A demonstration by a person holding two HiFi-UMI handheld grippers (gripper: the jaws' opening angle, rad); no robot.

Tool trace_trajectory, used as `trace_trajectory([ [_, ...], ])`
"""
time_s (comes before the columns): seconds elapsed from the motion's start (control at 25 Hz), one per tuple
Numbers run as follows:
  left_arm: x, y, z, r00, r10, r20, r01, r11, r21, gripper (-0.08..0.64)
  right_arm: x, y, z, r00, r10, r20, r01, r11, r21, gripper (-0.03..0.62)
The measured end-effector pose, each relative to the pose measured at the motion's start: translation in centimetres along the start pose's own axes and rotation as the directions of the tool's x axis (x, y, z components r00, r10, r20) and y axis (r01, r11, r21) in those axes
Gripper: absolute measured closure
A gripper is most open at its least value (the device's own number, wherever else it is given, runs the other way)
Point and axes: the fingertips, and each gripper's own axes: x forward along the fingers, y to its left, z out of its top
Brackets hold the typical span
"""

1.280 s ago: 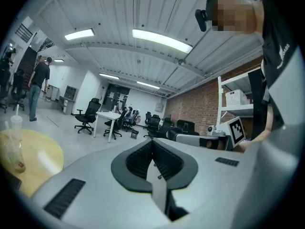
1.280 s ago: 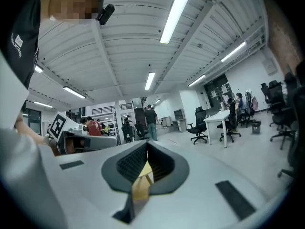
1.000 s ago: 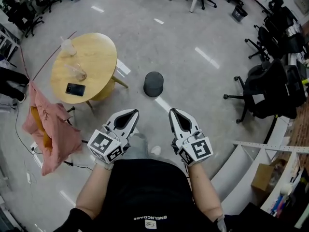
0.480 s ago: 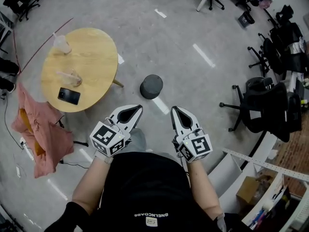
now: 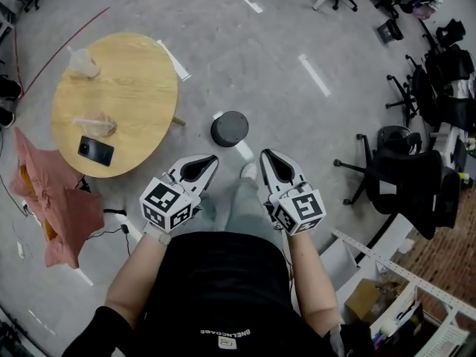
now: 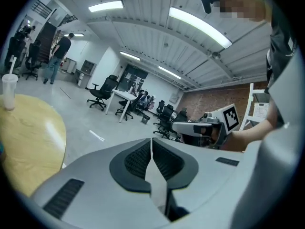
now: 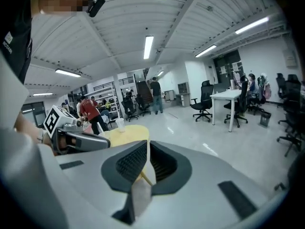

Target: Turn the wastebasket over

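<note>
**Jaws closed and empty on both grippers, wastebasket [image 5: 230, 128] standing untouched on the floor [image 5: 245, 50]**

At far left a pink cloth [image 5: 56, 199] is lying crumpled beside a round wooden table [image 5: 141, 80], which is carrying two clear cups [image 5: 82, 63] and a dark phone [image 5: 96, 151]. Just right of the table's near edge the left gripper [image 5: 211, 158] is hovering above the floor. Its jaws are pressed together, and its own view is showing the two ribbed pads [image 6: 138, 159] meeting along one seam with nothing between them. Ahead of both grippers, roughly between the lines of their tips, the wastebasket is standing on the floor. It is a dark grey cylinder, near the table and apart from either gripper. From above its top is reading as a flat dark disc, so whether mouth or base is facing up cannot be told. To its right the right gripper [image 5: 265, 154] is hovering likewise, jaws together and holding nothing. Further right, black office chairs [image 5: 401, 173] are standing well apart from the work. Judged from this, the task is only at its opening: neither gripper is touching the wastebasket, so reaching it, opening the jaws, taking hold and turning it over are all remaining
</note>
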Motion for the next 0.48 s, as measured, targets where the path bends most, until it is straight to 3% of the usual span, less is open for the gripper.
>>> trace_trajectory([
  [0.28,4.1,3.9,-2.3,0.99,0.13,-0.062,-0.137,0.984,-0.117,0.545,5.2,-5.7,-3.0,0.988,0.104,-0.116,-0.101,0.994,0.033,0.577],
  [0.48,8.1,8.0,-6.7,0.965,0.236,-0.112,-0.257,0.936,-0.241,0.502,10.1,-10.9,-8.0,0.96,0.161,-0.23,-0.153,0.987,0.054,0.564],
])
